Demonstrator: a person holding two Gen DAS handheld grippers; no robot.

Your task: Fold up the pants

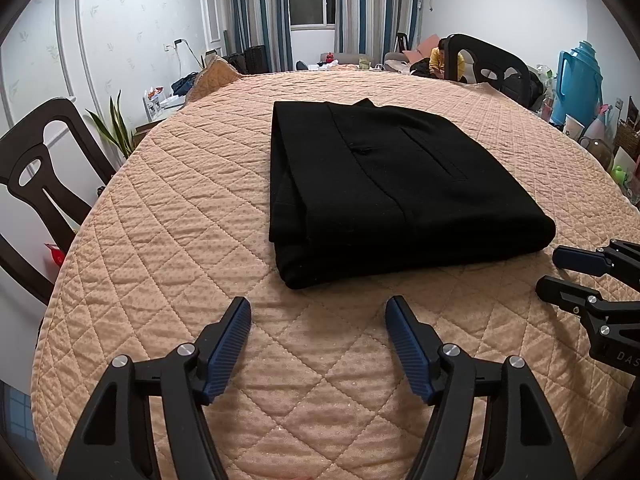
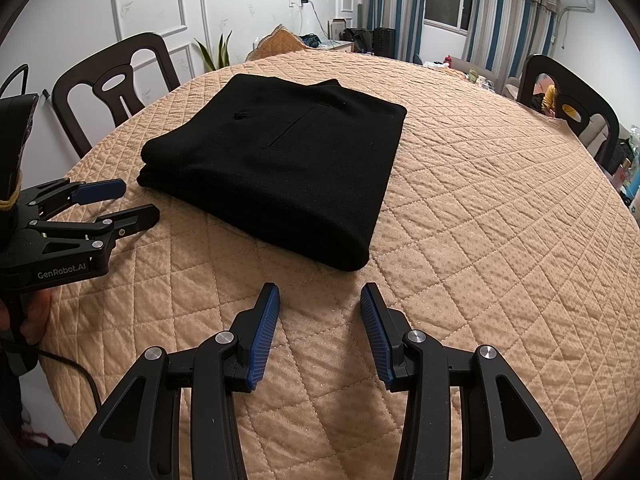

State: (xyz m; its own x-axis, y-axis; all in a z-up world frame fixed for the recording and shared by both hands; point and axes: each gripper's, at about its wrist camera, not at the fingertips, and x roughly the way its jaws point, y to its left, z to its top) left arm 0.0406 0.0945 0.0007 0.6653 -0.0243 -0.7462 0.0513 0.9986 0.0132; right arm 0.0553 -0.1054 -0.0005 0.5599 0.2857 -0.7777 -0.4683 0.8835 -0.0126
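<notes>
Right now your left gripper [image 1: 318, 304] hangs just over the quilted peach table cover [image 1: 168, 240], its blue-padded fingers [image 1: 230, 344] spread wide with nothing but cloth showing between them. Your right gripper [image 2: 320, 292] sits alongside, also tilted down at the cover, fingers [image 2: 264, 336] parted and empty; from the left wrist view its tips [image 1: 560, 276] poke in at the right edge, close to the near right corner of the garment. Your hand [image 2: 36, 312] shows at the left edge of the right wrist view, wrapped around the left gripper's handle. Just beyond both sets of fingertips, apart from them, lie the black pants [image 1: 392, 192], folded into a thick rectangular stack resting flat on the cover, a welt pocket and a small button facing up. Further off, dark wooden chairs [image 1: 36, 168] stand around the table, then a leafy plant [image 1: 116, 128], a blue thermos [image 1: 580, 76], and striped curtains [image 1: 256, 12] around a dark window at the far wall.
</notes>
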